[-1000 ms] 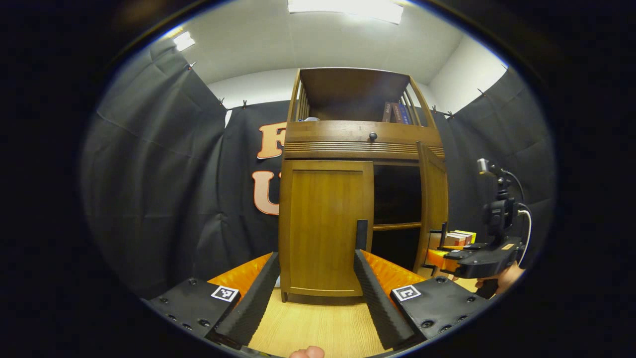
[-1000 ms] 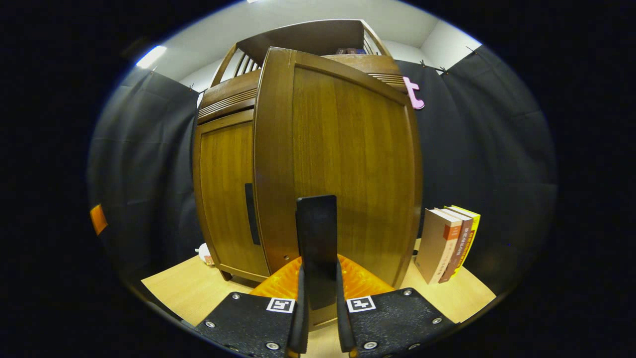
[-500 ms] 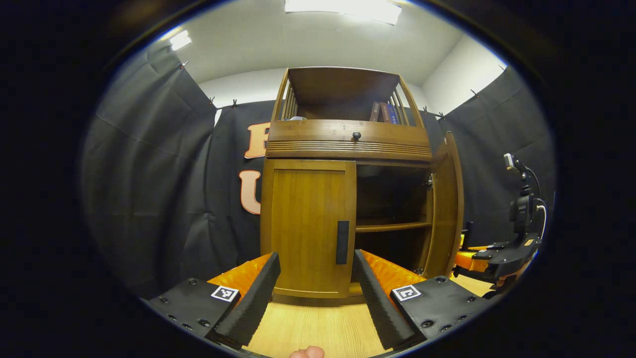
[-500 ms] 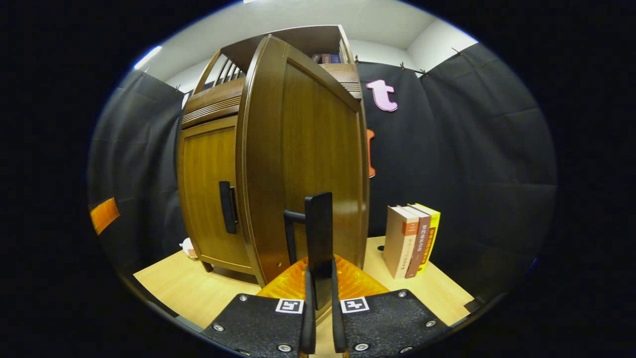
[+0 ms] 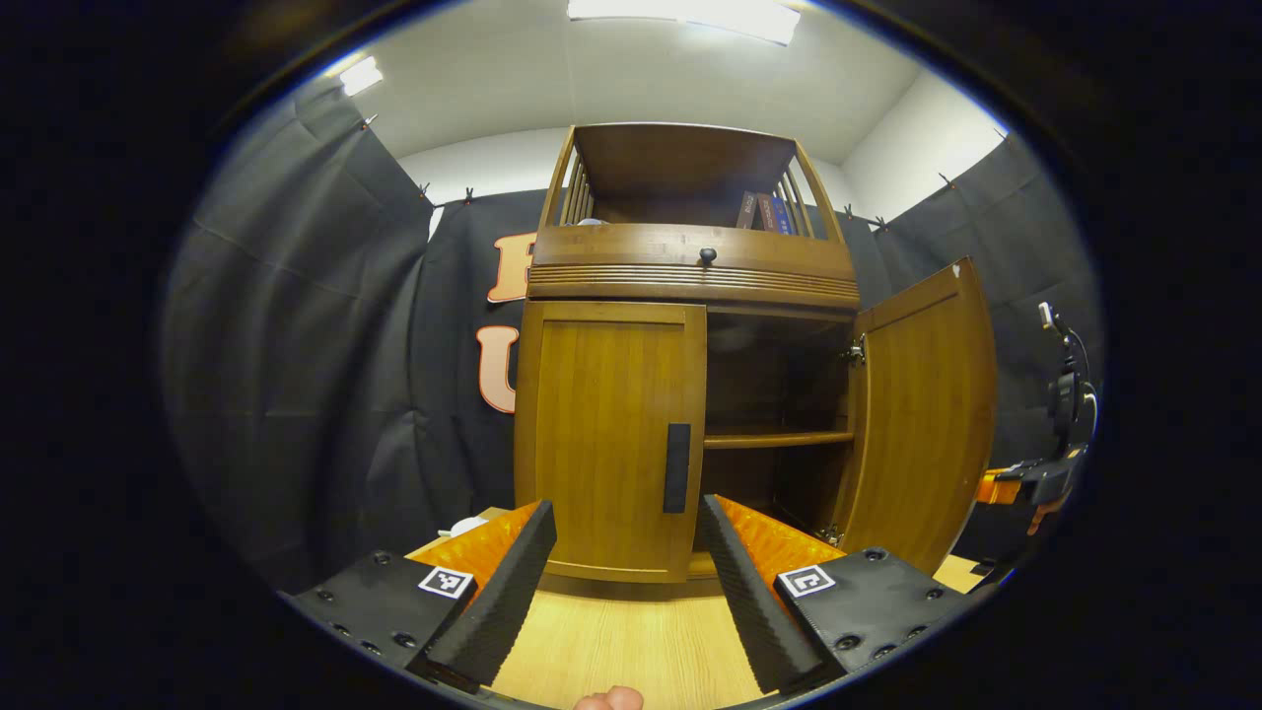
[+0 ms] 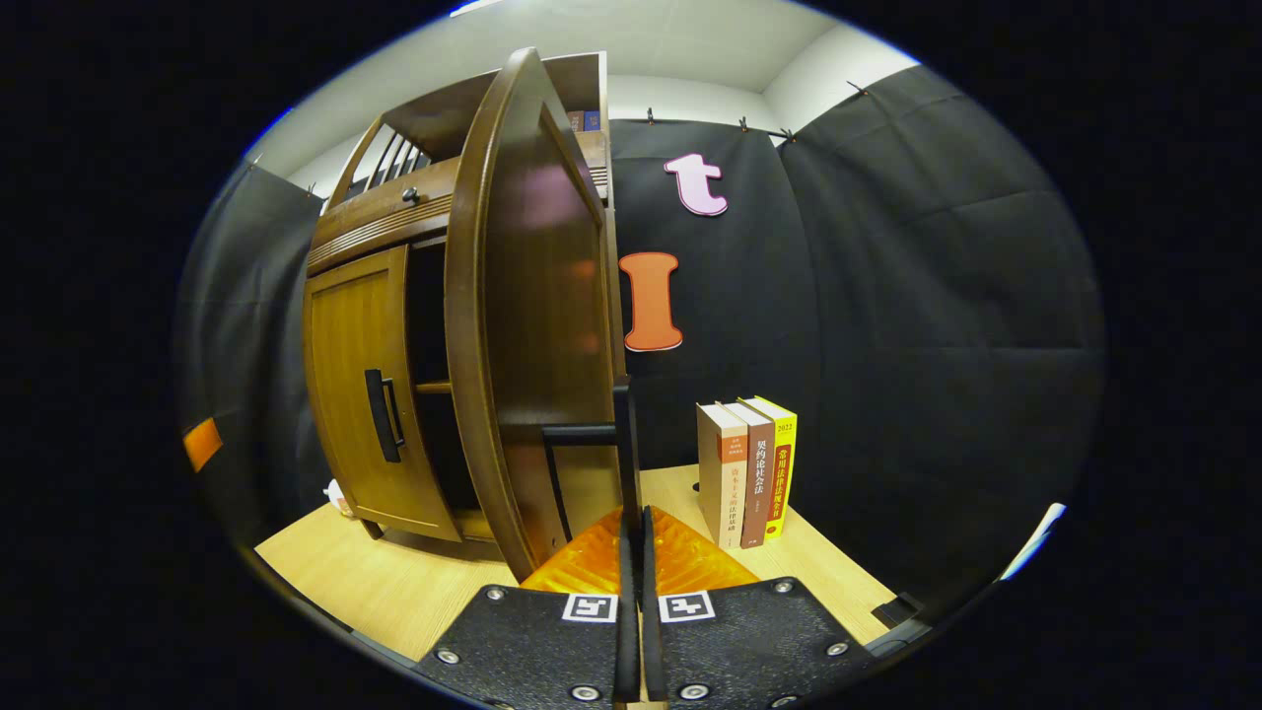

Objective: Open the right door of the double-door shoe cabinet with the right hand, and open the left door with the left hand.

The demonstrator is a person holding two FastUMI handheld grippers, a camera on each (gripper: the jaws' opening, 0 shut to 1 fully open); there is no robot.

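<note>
Books [image 6: 746, 471] stand upright beside right door [image 6: 532, 325].

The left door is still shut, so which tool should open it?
The left tool. It is open and faces the left door's handle, while the right tool grips the right door's handle.

The yellow book [image 6: 779, 463] bears "2022" on its spine; the other spine lettering is too small.

Cabinet [image 5: 690, 286] on table [image 5: 631, 651]; right door [image 5: 922, 419] swung out; books [image 6: 746, 468] right of cabinet.
</note>
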